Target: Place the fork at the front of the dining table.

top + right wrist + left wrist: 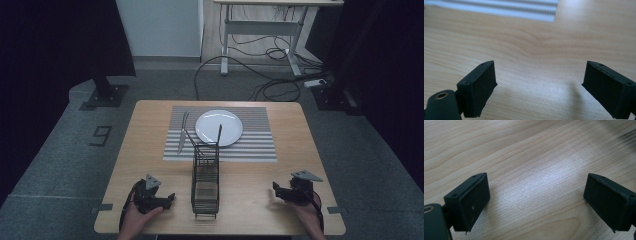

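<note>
The wooden counter [150, 210] carries a striped mat [255, 145] with a white plate [218, 127] at the far side, and a wire basket [205, 186] stands midway between both grippers, its long axis running away from the person. The left gripper [167, 199] looks slightly nearer it than the right gripper [276, 189]. Both sets of jaws gape wide over bare wood, holding nothing.
</note>
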`<state>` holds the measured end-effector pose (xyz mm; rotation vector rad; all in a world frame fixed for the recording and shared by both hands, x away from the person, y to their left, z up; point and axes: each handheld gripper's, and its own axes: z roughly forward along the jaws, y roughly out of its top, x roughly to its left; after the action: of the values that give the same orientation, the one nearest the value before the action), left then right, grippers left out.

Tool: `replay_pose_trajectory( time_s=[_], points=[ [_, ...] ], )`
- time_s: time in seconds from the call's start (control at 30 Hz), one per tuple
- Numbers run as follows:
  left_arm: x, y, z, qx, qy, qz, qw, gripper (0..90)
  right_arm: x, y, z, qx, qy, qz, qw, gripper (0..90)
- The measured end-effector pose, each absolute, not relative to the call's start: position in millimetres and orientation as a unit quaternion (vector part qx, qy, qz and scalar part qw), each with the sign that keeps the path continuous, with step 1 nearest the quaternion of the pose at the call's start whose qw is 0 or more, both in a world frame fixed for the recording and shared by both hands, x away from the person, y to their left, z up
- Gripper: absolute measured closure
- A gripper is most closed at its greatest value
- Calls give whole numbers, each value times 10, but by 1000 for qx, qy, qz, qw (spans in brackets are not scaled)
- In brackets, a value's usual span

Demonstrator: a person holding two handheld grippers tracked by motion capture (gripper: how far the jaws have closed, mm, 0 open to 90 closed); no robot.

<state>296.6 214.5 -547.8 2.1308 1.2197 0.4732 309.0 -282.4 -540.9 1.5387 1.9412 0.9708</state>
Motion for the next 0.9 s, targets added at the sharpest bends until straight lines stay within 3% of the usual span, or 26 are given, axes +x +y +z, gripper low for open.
replay_pose_trajectory(
  time_s=[0.33,0.9],
  points=[
    [2983,2140,-5478,812,457,177,316,62,3032,-2683,-5120,544,708,385,236,134],
    [2984,2132,-5477,813,456,178,316,67,3237,-2178,-4719,499,716,434,225,218]
  ],
)
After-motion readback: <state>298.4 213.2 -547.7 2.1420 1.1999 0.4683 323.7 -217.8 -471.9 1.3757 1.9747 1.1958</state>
